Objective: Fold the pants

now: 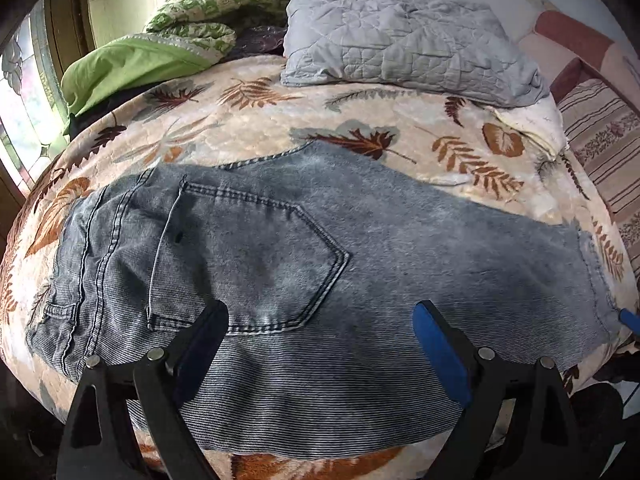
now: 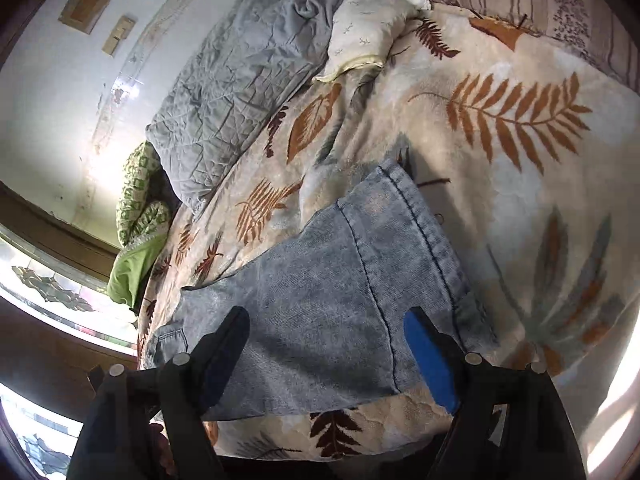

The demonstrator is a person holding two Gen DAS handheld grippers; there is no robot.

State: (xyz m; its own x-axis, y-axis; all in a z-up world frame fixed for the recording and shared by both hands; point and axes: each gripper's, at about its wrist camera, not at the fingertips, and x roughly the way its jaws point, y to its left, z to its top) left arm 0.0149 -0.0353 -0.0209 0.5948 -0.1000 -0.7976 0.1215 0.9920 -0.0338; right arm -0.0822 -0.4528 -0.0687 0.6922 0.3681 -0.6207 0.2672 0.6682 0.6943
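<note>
Light blue washed denim pants (image 1: pixel 320 264) lie flat on a leaf-print blanket (image 1: pixel 248 120), folded lengthwise, back pocket (image 1: pixel 256 260) up, waist at the left, leg hem at the right. My left gripper (image 1: pixel 320 320) is open and empty, hovering over the near edge of the seat. In the right wrist view the leg end of the pants (image 2: pixel 340 300) with its stitched hem (image 2: pixel 424 240) lies on the blanket (image 2: pixel 520 160). My right gripper (image 2: pixel 328 328) is open and empty over that leg end; its blue tip (image 1: pixel 628 316) shows in the left wrist view.
A grey quilted pillow (image 1: pixel 400 36) and a green patterned quilt (image 1: pixel 180 28) lie at the far side of the bed. A striped cushion (image 1: pixel 608 148) is at the right. A stained-glass window (image 1: pixel 20 92) is at the left. The bed's near edge is just below the grippers.
</note>
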